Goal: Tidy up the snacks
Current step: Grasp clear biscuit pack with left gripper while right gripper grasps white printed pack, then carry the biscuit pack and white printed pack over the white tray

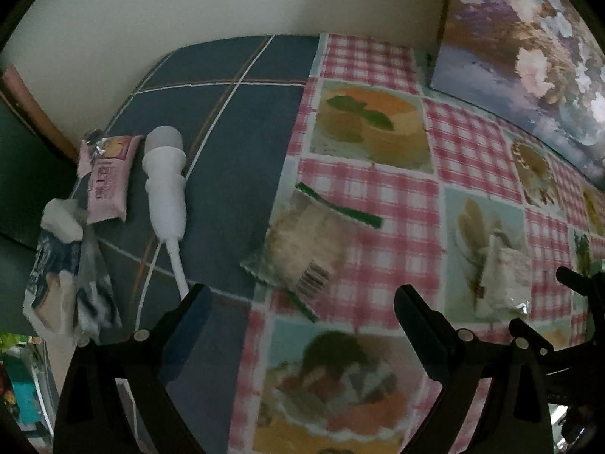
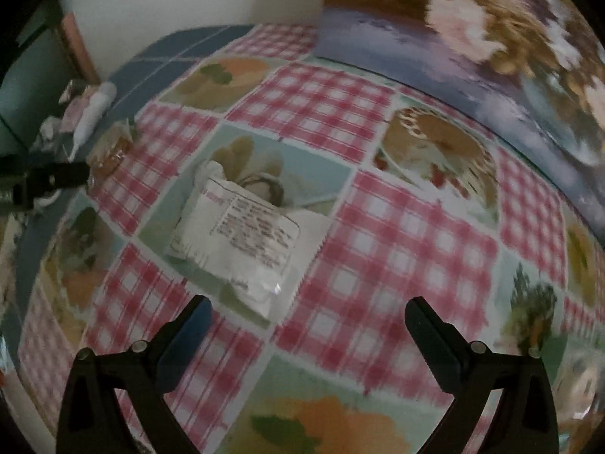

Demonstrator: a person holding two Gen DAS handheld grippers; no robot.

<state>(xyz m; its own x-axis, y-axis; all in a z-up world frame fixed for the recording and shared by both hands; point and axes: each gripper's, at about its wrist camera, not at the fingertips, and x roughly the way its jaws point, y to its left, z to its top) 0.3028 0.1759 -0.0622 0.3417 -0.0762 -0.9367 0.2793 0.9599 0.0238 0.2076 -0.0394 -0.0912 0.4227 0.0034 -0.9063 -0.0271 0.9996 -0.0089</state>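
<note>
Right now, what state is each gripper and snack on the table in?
Left gripper: open, empty, above the table.
Right gripper: open, empty.
Green-edged packet: lying flat, sealed, barcode side up.
White packet: lying flat, printed label up.
Pink packet: lying flat on the blue cloth.
Blue packet: crumpled at the table edge.
White plug: lying beside the pink packet.

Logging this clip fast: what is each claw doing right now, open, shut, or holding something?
Left claw: open, holding nothing.
Right claw: open, holding nothing.
</note>
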